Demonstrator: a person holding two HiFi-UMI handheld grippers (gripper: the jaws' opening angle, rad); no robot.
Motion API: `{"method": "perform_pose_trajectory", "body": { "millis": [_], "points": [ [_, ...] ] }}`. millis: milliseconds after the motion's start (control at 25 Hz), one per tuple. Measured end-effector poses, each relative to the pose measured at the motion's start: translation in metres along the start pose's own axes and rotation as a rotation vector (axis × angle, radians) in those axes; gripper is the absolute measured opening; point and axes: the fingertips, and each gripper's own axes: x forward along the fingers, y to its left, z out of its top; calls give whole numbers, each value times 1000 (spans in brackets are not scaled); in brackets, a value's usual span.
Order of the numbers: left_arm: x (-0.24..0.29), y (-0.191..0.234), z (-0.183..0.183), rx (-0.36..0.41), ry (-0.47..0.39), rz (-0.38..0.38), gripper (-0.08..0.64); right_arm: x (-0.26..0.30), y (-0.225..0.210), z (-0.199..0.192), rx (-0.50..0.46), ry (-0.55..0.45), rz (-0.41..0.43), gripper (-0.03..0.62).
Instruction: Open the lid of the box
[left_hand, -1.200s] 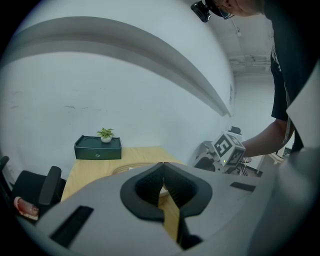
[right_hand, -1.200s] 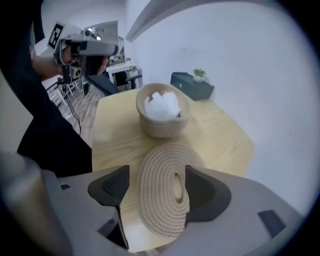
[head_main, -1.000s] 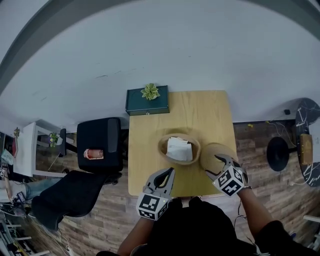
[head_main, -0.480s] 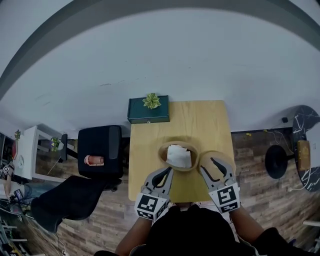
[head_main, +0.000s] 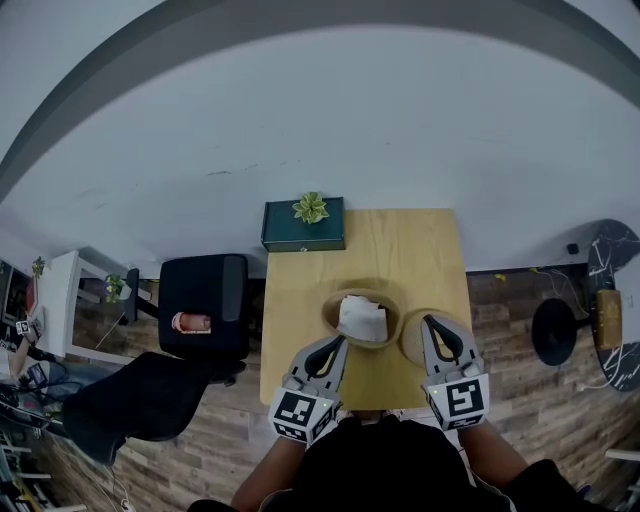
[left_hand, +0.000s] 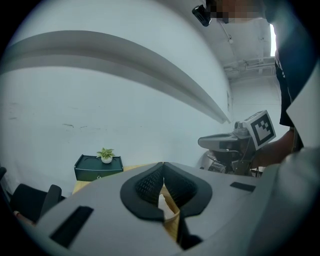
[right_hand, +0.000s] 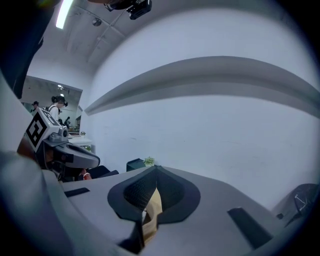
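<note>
A round tan box stands open on the wooden table, with white paper inside. Its tan lid lies flat on the table just right of the box. My right gripper hovers over the lid, jaws shut with nothing between them; in the right gripper view its pads meet at the tips and tan shows through the gap below. My left gripper sits at the box's near left side, also shut and empty, pads touching.
A dark green case with a small plant on top sits at the table's far left corner. A black chair stands left of the table, a black stool to the right. A white wall lies beyond.
The right gripper's jaws have closed from wide open and it has drawn slightly back over the lid, which stays on the table. The left gripper has barely moved.
</note>
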Motion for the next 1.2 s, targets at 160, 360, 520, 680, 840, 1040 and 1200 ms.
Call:
{"method": "perform_pose_trajectory", "body": {
  "millis": [160, 360, 520, 680, 840, 1040, 1200],
  "points": [
    [-1, 5, 3, 12, -11, 3, 18, -2, -5, 6, -10, -21, -23, 18],
    [-5, 19, 8, -5, -15, 38, 18, -5, -7, 1, -19, 28, -32, 18],
    [-6, 20, 10, 17, -27, 35, 18, -2, -6, 9, -18, -20, -24, 18],
    [-7, 19, 10, 20, -25, 31, 18, -1, -5, 7, -3, -6, -22, 18],
    [-9, 20, 7, 17, -20, 32, 18, 0, -5, 4, 11, 1, -24, 18],
    [-12, 23, 3, 0, -15, 44, 18, 0, -7, 1, 7, 14, -26, 18],
    [-13, 24, 4, -12, -16, 55, 18, -1, -11, 0, 6, 29, -33, 18]
  ]
}}
